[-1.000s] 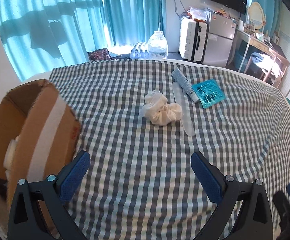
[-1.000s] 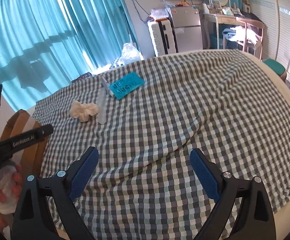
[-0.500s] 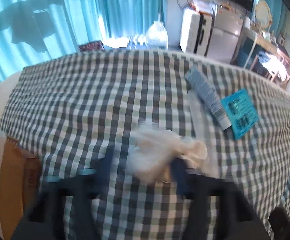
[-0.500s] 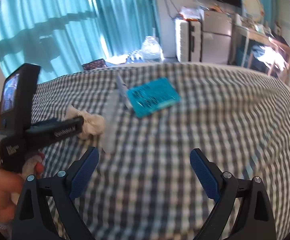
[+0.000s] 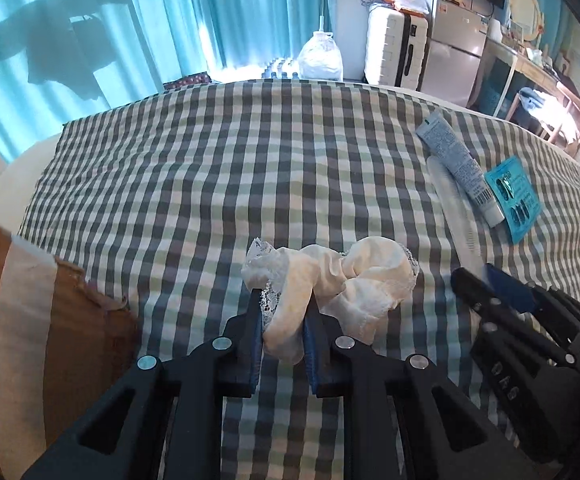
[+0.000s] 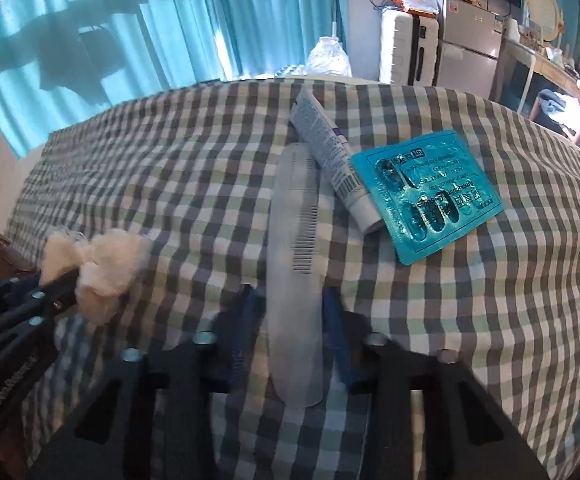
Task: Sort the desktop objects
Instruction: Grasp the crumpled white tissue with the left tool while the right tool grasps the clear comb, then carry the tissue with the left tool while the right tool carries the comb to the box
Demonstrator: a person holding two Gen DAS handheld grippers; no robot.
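Scrunchie (image 5: 341,280): cream fabric with lace edge, crumpled; 1 loop pinched between the left gripper's (image 5: 282,320) blue pads.
Comb (image 6: 295,264): translucent white, flat on the checked cloth, teeth facing right; near end between the right gripper's (image 6: 291,320) fingers, contact unclear.
Tube (image 6: 331,160): grey-white, barcode near cap, lying diagonally, touching the comb's far end.
Blister pack (image 6: 429,196): teal, flat, its edge against the tube's cap end.

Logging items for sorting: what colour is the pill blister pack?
Teal blister pack; clearest in the right wrist view.
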